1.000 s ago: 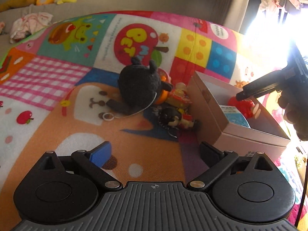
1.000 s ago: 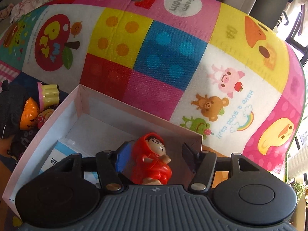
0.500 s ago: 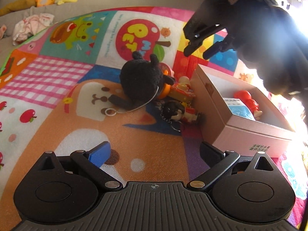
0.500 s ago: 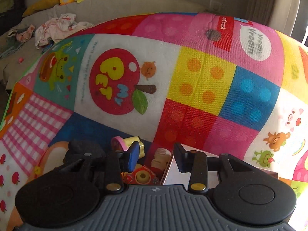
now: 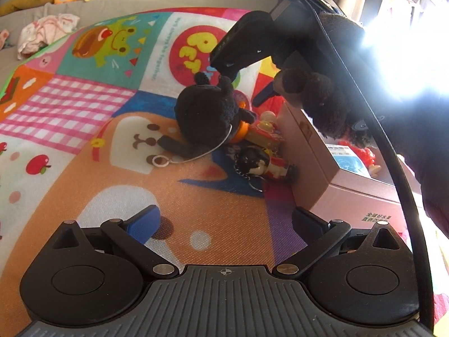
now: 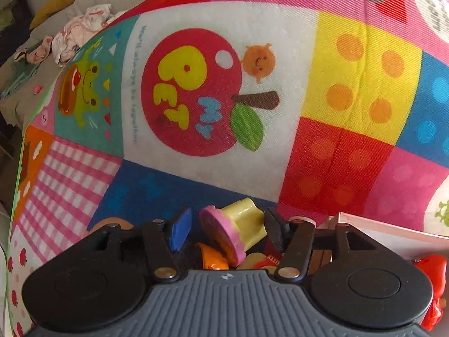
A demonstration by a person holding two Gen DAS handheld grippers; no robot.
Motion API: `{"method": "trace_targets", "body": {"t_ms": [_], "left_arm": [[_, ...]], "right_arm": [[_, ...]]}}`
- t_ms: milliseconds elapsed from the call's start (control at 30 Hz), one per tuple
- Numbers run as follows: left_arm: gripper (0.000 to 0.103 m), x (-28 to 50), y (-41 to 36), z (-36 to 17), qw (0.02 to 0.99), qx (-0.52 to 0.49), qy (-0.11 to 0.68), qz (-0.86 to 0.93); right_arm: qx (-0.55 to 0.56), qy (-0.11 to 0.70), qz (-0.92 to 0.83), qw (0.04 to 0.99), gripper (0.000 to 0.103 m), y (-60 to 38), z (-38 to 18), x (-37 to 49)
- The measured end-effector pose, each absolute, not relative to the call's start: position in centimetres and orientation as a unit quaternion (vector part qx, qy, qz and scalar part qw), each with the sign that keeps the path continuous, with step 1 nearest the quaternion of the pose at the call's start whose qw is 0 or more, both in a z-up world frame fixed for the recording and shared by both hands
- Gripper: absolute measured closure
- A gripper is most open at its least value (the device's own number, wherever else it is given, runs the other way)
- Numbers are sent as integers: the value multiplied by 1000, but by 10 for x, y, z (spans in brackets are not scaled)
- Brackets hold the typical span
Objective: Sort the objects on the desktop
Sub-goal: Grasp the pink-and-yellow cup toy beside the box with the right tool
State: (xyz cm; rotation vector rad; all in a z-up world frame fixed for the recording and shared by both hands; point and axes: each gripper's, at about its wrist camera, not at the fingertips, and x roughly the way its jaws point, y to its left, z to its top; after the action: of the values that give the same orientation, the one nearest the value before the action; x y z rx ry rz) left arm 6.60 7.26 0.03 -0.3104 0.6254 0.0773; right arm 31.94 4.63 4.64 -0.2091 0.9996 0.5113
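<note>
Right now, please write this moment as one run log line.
right gripper: opening around pink-yellow toy | left gripper: open, empty | red figure: in box

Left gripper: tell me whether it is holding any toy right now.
No: the left gripper stands open over the bare play mat, with nothing between its fingers.

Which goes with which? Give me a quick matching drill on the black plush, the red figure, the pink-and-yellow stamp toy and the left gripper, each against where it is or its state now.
Things:
1. black plush
2. red figure
3. pink-and-yellow stamp toy
4. left gripper

Places or states:
A. inside the pink box
B. between the right gripper's opening jaws
C. open above the mat, nothing between the fingers
D. on the mat, left of the box

Pairs: 1-D, 2-A, 3-B, 4-C
</note>
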Motion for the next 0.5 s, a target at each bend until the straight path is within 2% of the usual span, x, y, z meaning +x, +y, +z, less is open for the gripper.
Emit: {"method": "trace_targets", "body": {"t_ms": [100,200,267,433,500], "left_arm": [[0,66,73,0,939,-152,306,38],[0,66,73,0,939,-153,306,37],[0,66,73,0,939,-154,306,36],[0,67,75,0,938,-159,305,32],[0,67,73,0,938,-157,305,34]], "right_arm": [[-135,471,234,840,47,52,40,314],[-118,475,244,837,61,45,44,311],[-111,474,250,837,86,39,51,305],[-108,429,271,855,99,18,82,282],[-101,432,272,854,99,14,87,281]]}}
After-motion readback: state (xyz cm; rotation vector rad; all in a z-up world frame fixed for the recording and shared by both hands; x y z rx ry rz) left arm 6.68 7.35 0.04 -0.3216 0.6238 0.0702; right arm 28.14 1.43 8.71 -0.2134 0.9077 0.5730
